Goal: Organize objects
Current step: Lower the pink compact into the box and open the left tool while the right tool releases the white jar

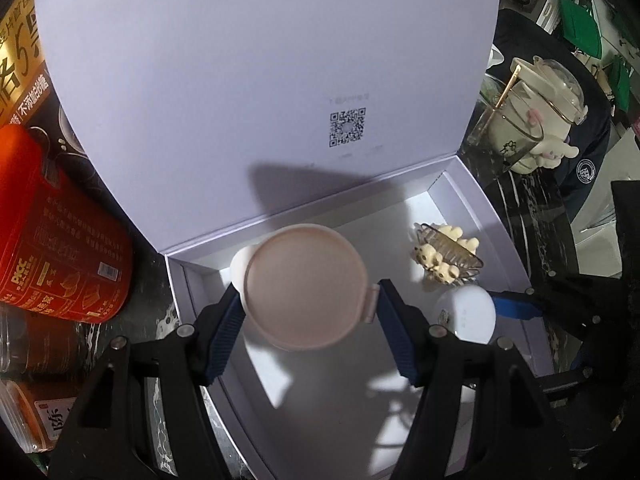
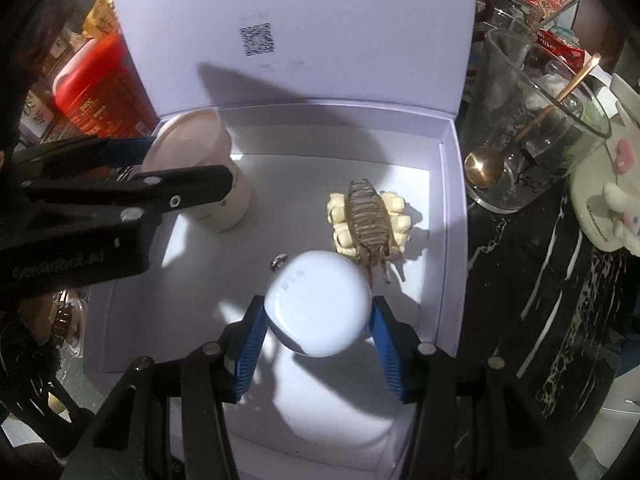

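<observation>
Left tongs pinching a pink-lidded jar at the white gift box's ten o'clock, right tongs pinching a pale blue case near six, both probably heading inside beside the cream hair claw

2 wrist views look steeply down, close, sharing the open box

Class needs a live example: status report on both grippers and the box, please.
Left gripper shut on pink-lidded jar, over white box. Right gripper shut on white case, also over box. Hair clip already inside, clear of both.
</observation>
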A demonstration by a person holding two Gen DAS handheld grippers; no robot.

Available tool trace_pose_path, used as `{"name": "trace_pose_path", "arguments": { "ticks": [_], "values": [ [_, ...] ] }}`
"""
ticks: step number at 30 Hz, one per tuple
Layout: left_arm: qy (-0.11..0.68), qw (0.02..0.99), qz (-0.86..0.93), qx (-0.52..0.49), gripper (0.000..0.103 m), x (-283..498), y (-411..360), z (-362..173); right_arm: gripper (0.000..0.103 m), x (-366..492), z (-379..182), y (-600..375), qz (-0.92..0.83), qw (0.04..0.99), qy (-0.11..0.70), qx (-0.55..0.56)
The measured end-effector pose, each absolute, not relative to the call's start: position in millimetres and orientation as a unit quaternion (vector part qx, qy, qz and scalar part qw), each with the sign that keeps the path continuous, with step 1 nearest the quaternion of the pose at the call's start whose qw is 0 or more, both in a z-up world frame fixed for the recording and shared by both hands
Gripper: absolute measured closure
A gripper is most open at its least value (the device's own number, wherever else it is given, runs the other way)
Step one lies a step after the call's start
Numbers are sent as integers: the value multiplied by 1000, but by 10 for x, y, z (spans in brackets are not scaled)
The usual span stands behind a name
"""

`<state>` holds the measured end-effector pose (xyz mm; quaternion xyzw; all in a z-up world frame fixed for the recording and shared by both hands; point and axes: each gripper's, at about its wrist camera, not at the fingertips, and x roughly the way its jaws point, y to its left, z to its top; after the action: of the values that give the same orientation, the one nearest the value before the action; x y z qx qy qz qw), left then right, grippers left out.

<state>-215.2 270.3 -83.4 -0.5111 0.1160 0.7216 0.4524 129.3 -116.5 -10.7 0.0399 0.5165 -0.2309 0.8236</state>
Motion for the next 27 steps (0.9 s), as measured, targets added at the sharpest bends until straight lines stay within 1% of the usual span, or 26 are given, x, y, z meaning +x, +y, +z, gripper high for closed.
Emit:
{"name": "trace_pose_path", "arguments": {
  "ticks": [4, 11, 27],
  "values": [
    [118, 451, 717, -518, 40, -2157, 2723, -881, 50, 1361, -120, -1168, -233, 824, 515, 28],
    [109, 444, 709, -537, 46, -2193, 2708, -987, 50, 1457, -128, -1187, -234, 828, 510, 8],
    [91, 434, 709, -548, 47, -2191, 2726, -1043, 50, 1541, -151, -1195, -244, 823, 513, -7]
  ]
}}
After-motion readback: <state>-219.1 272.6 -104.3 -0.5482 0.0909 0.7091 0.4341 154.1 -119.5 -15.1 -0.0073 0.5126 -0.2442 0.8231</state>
